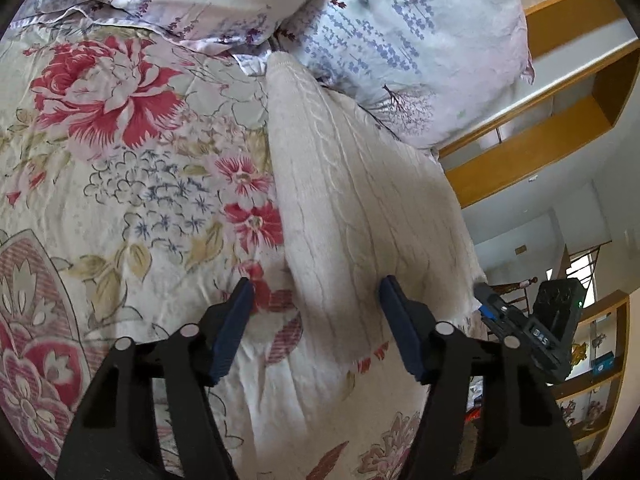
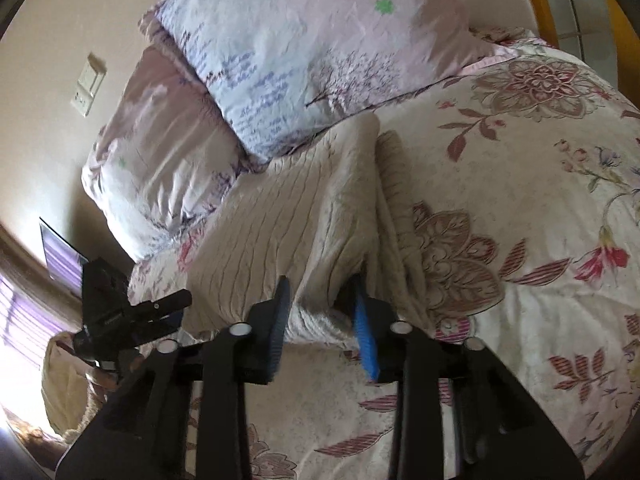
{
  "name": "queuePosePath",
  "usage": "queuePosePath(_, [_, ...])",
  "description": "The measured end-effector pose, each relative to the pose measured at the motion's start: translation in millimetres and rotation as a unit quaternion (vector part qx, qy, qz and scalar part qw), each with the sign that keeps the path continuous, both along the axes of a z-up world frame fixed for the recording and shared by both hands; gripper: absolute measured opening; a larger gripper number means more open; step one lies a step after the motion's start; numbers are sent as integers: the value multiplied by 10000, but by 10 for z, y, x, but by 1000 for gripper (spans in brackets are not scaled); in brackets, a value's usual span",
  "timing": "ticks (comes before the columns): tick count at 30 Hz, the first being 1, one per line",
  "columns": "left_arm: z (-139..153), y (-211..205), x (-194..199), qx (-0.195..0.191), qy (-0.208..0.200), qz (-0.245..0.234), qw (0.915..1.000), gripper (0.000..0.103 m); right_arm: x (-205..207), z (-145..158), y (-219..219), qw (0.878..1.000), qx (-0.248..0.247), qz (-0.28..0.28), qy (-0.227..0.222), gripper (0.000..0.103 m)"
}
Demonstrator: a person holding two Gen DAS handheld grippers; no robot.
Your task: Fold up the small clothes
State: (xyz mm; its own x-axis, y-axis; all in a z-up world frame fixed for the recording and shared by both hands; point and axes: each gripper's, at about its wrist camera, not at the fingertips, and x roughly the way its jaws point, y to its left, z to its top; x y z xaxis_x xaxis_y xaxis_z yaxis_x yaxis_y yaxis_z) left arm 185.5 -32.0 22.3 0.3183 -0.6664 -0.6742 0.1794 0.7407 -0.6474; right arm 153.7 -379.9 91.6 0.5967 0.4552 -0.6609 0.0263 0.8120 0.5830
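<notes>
Nearest the left wrist camera, the left gripper hangs spread wide above the floral bedspread, its dark blue pads well apart; the near edge of the cream knit garment lies between them, and neither pad visibly presses it. In the right wrist view, the right gripper is partly parted, with a bunched fold of the same cream knit garment sitting between its pads; whether it pinches the cloth cannot be told. The garment lies on the bed just below two lavender-print pillows.
</notes>
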Motion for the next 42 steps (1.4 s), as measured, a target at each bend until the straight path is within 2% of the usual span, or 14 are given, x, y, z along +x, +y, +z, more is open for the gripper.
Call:
queuePosePath(1, [-2, -10, -13, -1, -2, -17, 10000, 59, 7, -20, 24, 10000, -58, 11, 0, 12])
queuePosePath(5, [-3, -43, -39, -104, 6, -129, 9999, 39, -72, 172, 33, 9983, -332, -141, -464, 9])
queuePosePath(8, [7, -71, -68, -114, 8, -212, 9997, 38, -221, 421, -52, 9938, -518, -368, -914, 9])
queuePosePath(13, [-40, -122, -121, -93, 99, -339, 9993, 38, -193, 40, -103, 9936, -1023, -469, -85, 9])
queuePosePath(16, [-63, -137, -116, -81, 137, -369, 9992, 38, -155, -228, -134, 9957, -747, -451, 319, 10])
queuePosePath(18, [-45, -107, -112, -93, 145, -348, 9992, 49, -146, -162, -182, 9971, -532, -459, 288, 16])
queuePosePath(21, [31, -44, -53, -149, 63, -198, 9997, 65, -105, -13, -308, 9981, -191, -575, 106, 45])
queuePosePath(22, [62, -29, -13, -144, 10, -132, 9998, 67, -83, 20, -346, 9980, -99, -626, 32, 46])
queuePosePath(27, [82, -70, 235, -24, 37, 32, 10000, 70, 262, -77, -375, 9973, 349, -635, 158, 45])
queuePosePath(30, [64, -102, 315, -22, 78, 53, 10000, 70, 442, -168, -267, 9981, 299, -503, 172, 13])
queuePosePath(34, [83, -184, 329, -4, 22, 2, 10000, 70, 446, 9, -195, 9939, -594, -879, -316, 12])
queuePosePath(36, [76, -215, 333, 12, 22, -37, 10000, 70, 493, -96, -225, 9913, -842, -1013, -4, 12])
queuePosePath(38, [59, -242, 335, 11, 31, -78, 10000, 70, 521, -271, -212, 9904, -908, -999, 304, 12])
queuePosePath(42, [42, -242, 343, 1, 35, -71, 10000, 70, 428, -100, -232, 9894, -933, -1109, 121, 23])
